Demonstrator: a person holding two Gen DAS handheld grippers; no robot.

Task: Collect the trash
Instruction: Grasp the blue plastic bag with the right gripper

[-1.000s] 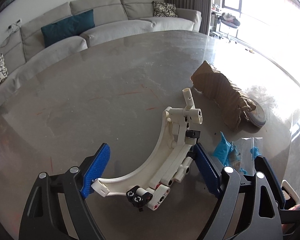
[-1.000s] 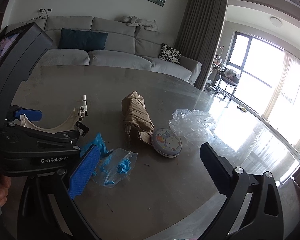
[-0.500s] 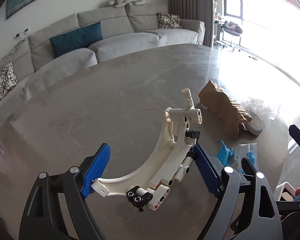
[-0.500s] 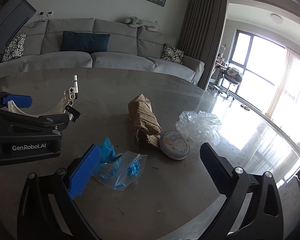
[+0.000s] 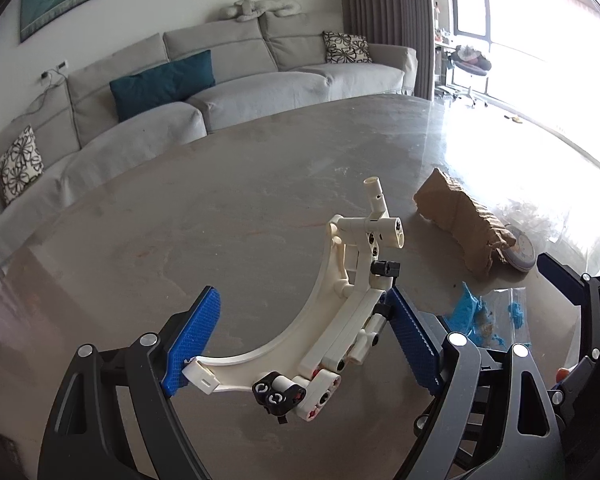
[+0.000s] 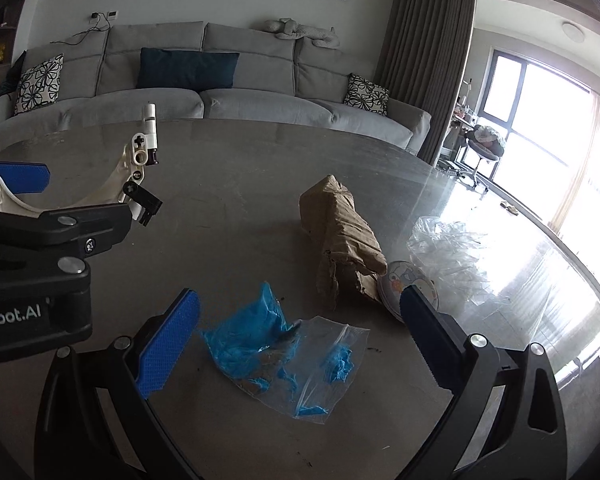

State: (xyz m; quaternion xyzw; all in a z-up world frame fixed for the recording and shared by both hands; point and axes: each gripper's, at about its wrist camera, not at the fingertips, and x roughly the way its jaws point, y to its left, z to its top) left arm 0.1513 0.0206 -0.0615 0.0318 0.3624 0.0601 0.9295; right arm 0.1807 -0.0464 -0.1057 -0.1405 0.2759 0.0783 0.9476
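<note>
- With toy point(image 5: 340, 320) clamped in left gripper point(image 5: 300, 344), one item lifted.
- Right gripper point(image 6: 300, 344) gaping, empty, above bag point(image 6: 292, 356).
- Left on surface point(image 6: 228, 184): bag, cardboard point(image 6: 340, 232), wrap point(image 6: 452, 256).

On the worktop point(image 6: 240, 208): one brown paper bundle point(image 6: 342, 224), one round tin point(image 6: 410, 284), two clear plastic bags point(image 6: 324, 360). One white toy frame point(image 5: 340, 312) is up. Two hand-held grippers point(image 6: 296, 344).

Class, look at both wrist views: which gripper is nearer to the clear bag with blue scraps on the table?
Right. The right gripper hangs open just above the clear bag, which lies between its fingers. The left gripper, clamped on the white toy piece, sits off to the bag's left.
</note>
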